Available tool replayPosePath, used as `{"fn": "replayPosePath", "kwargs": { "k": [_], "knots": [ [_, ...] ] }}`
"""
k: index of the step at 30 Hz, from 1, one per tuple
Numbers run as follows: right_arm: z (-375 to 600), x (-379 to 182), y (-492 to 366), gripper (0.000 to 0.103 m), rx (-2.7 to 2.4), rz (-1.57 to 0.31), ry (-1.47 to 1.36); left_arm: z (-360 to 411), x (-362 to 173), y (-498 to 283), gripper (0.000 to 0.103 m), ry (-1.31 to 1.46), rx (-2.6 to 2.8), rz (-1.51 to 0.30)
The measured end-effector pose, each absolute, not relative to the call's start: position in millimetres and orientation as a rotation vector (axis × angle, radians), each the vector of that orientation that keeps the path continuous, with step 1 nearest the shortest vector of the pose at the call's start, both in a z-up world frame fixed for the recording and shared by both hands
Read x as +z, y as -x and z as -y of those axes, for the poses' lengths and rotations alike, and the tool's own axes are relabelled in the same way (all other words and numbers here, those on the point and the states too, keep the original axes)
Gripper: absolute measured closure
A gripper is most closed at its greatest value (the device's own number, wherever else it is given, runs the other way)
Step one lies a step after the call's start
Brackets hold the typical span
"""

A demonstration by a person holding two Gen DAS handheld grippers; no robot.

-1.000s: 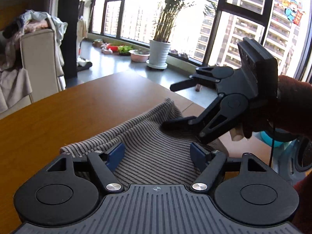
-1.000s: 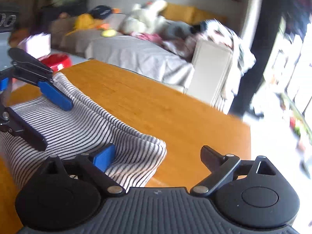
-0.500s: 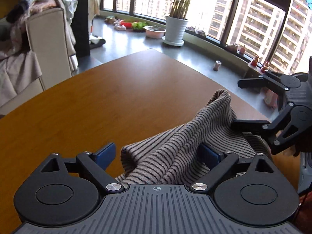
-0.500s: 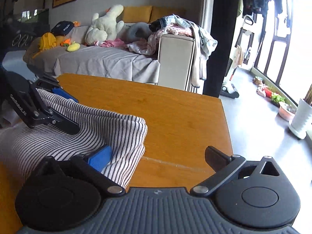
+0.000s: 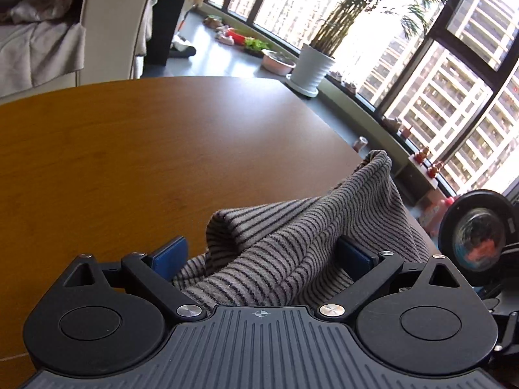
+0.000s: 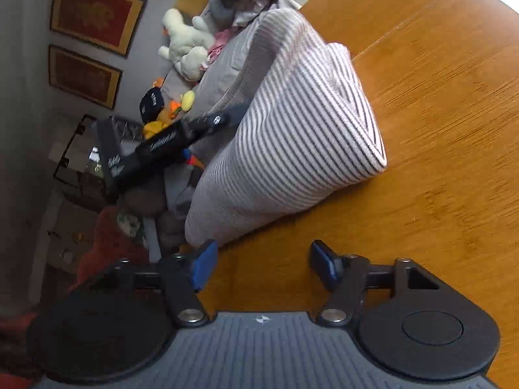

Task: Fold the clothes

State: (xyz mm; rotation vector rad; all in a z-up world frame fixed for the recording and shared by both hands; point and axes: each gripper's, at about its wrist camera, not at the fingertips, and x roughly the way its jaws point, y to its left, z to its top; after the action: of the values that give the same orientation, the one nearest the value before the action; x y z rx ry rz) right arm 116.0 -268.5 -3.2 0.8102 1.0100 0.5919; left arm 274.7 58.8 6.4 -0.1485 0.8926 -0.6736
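Two grippers, one striped garment, and that's pretty much the whole scene. Starting on the left: the left gripper [image 5: 261,257] has its blue-padded fingers [image 5: 170,256] spread wide apart, and the grey striped knit garment [image 5: 292,243] is bunched up loosely in the gap between them. The right-hand pad touches the cloth, the left-hand pad sits just beside it, so the gripper is released, not clamping anything. The fabric rises into a peak toward the right, near the edge of the brown wooden surface [image 5: 129,149]. Past that edge there's a white pot with a tall plant [image 5: 309,68] on the floor by the big windows, and a cream sofa [image 5: 110,22] with cloths draped over it at far left.

Over in the right wrist view, which is rolled sideways, the same garment [image 6: 292,123] sits as a folded, puffy bundle on the surface [image 6: 438,129], close to its edge. The left gripper [image 6: 223,115] shows up at the bundle's far side, touching it. The right gripper [image 6: 261,262] is let go as well: fingers [image 6: 204,264] apart, nothing between them, with the left-hand pad just beside the bundle's near corner and the other one over bare wood. Plush toys [image 6: 188,45] lie on a grey bed in the background, under two framed red pictures [image 6: 94,16].
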Motion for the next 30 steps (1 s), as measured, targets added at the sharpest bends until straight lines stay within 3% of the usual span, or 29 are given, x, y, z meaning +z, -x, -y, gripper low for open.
{"fn": "replayPosePath", "kwargs": {
  "k": [6, 14, 15, 19, 22, 24, 26, 30],
  "knots": [
    [261.0, 18.2, -161.3, 0.046, 0.512, -0.909, -0.585, -62.9, 17.4, -232.4, 0.009, 0.154, -0.609, -0.88],
    [250.5, 51.5, -196.6, 0.046, 0.276, -0.716, -0.208, -33.5, 18.9, -192.6, 0.009, 0.171, -0.673, -0.879],
    [251.5, 53.9, -194.9, 0.043, 0.268, -0.701, -0.19, -30.2, 19.8, -188.6, 0.009, 0.164, -0.682, -0.876],
    [254.9, 63.7, -169.7, 0.015, 0.304, -0.614, -0.12, -43.9, 38.2, -174.1, 0.009, 0.205, -0.69, -0.803],
    [247.1, 72.1, -143.8, 0.015, 0.343, -0.541, -0.05, -73.0, 53.9, -173.1, 0.009, 0.261, -0.61, -0.713],
    [230.3, 77.6, -122.8, 0.015, 0.4, -0.469, -0.004, -88.6, 58.8, -178.7, 0.013, 0.293, -0.528, -0.678],
    [204.3, 79.7, -103.0, 0.015, 0.483, -0.408, 0.042, -97.9, 57.4, -186.4, 0.028, 0.329, -0.468, -0.674],
    [138.0, 58.9, -78.4, 0.015, 0.607, -0.353, 0.261, -92.3, 41.9, -201.7, 0.039, 0.337, -0.445, -0.722]
  ]
}}
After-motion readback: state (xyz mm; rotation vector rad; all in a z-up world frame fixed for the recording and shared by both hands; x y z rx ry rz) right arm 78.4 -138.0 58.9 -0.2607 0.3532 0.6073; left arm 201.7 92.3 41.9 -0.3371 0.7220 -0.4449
